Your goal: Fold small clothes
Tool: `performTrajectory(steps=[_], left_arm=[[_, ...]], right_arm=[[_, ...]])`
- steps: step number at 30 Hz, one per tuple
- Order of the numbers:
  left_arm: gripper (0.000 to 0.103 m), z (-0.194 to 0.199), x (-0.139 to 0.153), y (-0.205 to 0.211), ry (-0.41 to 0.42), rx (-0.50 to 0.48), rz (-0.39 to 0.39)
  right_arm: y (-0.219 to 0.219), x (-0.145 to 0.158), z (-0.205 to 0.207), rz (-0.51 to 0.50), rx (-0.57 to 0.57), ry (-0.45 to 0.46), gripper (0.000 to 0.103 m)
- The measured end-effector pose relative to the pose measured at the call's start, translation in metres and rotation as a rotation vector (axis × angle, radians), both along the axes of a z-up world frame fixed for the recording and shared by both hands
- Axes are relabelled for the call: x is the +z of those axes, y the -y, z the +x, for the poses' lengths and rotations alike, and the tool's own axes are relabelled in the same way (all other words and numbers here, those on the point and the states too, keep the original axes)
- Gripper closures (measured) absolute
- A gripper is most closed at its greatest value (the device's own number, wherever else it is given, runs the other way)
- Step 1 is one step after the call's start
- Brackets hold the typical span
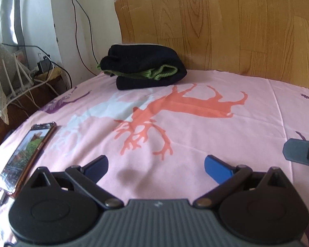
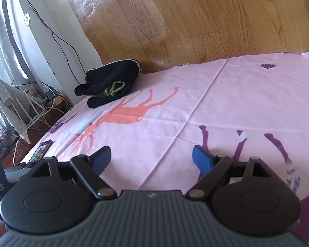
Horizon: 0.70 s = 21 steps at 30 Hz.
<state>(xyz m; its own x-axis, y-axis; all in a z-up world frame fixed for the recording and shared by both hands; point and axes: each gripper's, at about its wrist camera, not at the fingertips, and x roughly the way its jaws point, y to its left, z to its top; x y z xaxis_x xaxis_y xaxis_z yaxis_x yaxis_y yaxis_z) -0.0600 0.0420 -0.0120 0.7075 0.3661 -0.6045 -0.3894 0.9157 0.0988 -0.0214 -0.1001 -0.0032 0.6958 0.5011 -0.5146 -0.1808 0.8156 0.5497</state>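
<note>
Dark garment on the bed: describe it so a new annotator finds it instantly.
Start at the wood-grain headboard behind the pink deer-print sheet. At its left end, near the white wall, sits the black folded garment, resting on the sheet against the board. It is the only clothing there, with a green knit edge showing in its fold; the phone lies much nearer the camera.

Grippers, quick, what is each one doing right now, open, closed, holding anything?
Left gripper: open, holding nothing, above the pink deer-print bedsheet.
Right gripper: open, holding nothing; the folded black garment with green knit trim lies apart, untouched.
</note>
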Motion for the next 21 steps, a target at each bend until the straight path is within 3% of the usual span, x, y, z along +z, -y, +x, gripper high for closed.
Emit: performTrajectory(steps=[7, 21], left_arm=[[0.0, -0.001, -0.0009, -0.0069, -0.006, -0.004, -0.053], [0.0, -0.0019, 0.0, -0.0086, 0.005, 0.0, -0.053]], right_arm=[[-0.0014, 0.0003, -0.0001, -0.012, 0.002, 0.002, 0.015], [-0.0017, 0.0006, 0.0, -0.012, 0.002, 0.002, 0.015]])
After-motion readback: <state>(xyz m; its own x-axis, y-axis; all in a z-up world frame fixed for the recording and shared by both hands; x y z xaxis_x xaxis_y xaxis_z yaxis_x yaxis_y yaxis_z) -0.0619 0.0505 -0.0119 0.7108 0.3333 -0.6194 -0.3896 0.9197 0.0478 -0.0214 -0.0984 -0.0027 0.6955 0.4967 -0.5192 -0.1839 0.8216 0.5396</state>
